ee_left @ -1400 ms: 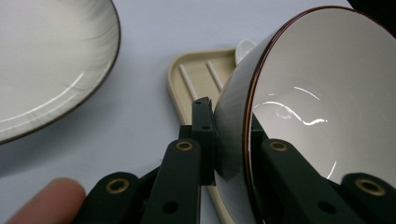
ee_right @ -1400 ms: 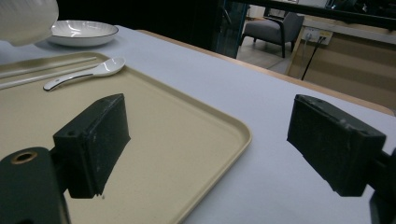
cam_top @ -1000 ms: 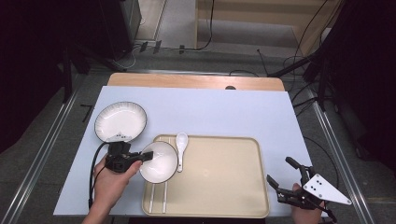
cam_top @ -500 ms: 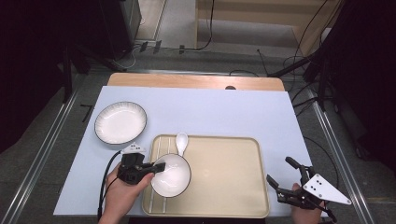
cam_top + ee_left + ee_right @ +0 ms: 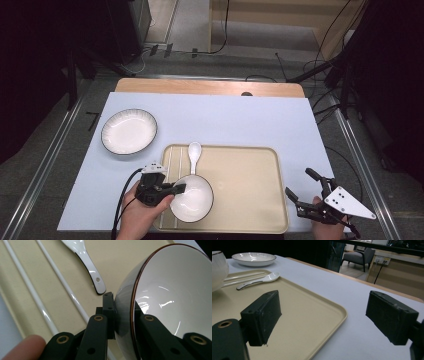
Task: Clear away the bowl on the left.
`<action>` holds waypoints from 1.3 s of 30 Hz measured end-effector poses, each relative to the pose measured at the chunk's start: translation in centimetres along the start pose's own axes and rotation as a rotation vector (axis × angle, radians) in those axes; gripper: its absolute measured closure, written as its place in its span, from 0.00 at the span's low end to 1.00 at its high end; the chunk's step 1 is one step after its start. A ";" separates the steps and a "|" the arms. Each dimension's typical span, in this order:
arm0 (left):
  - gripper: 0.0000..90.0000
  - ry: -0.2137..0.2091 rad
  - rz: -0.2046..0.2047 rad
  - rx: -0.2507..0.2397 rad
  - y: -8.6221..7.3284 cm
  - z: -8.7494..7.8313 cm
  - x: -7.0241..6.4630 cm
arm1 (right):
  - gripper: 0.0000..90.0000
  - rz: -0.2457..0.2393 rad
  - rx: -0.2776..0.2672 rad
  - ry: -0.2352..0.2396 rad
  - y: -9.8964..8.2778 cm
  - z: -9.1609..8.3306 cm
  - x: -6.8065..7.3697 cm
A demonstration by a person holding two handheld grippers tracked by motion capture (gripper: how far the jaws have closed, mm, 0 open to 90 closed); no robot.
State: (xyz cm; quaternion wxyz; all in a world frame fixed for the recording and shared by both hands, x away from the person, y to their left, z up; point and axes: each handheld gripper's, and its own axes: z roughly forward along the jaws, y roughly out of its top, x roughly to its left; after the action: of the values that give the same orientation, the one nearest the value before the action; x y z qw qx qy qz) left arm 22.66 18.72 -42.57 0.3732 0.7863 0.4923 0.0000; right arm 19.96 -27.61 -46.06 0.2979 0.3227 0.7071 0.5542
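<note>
I have the white ceramic bowl with the dark rim (image 5: 191,198) pinched by its wall in my left gripper (image 5: 170,190), jaws closed on it, over the beige plastic tray (image 5: 250,165) at its 7 o'clock corner, tilted in the left gripper view, so seemingly not set down. The white ceramic spoon (image 5: 193,154) and white chopsticks (image 5: 168,161) already lie on the tray; the white ribbed plate (image 5: 129,131) waits on the counter at 10 o'clock. My right gripper (image 5: 306,194) idles with jaws wide apart, holding nothing

Right gripper (image 5: 322,320) jaws apart, beige tray (image 5: 312,315), spoon (image 5: 259,280), plate (image 5: 253,258)
</note>
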 end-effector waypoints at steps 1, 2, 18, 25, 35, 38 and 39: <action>0.92 -0.002 0.000 0.003 -0.1 0.1 -0.2 | 0.15 -0.001 0.000 0.000 0.0 0.0 0.0; 0.92 -0.003 0.003 0.007 -0.2 0.2 -0.2 | 0.15 -0.002 0.000 0.000 0.0 0.0 0.0; 0.88 -0.020 0.000 0.045 -1.0 1.5 -1.0 | 0.15 -0.004 0.001 0.000 0.0 0.0 0.0; 0.85 -0.049 0.010 0.039 -0.8 1.6 -0.9 | 0.15 -0.005 0.001 -0.002 0.0 -0.1 0.0; 0.56 -0.102 0.045 0.013 -0.5 1.2 -1.0 | 0.15 -0.006 0.001 0.001 0.0 -0.1 0.0; 0.42 -0.083 0.072 -0.041 -0.1 0.7 -1.3 | 0.15 -0.010 0.003 0.003 0.0 0.0 0.0; 0.37 -0.073 0.077 -0.052 0.0 0.5 -1.3 | 0.15 -0.011 0.003 0.001 0.0 0.0 0.1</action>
State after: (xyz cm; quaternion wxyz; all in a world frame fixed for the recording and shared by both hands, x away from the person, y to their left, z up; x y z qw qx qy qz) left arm 22.14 17.40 -42.44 0.4107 0.7943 0.4476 -0.0015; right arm 19.92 -27.58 -46.04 0.3000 0.3190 0.7099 0.5517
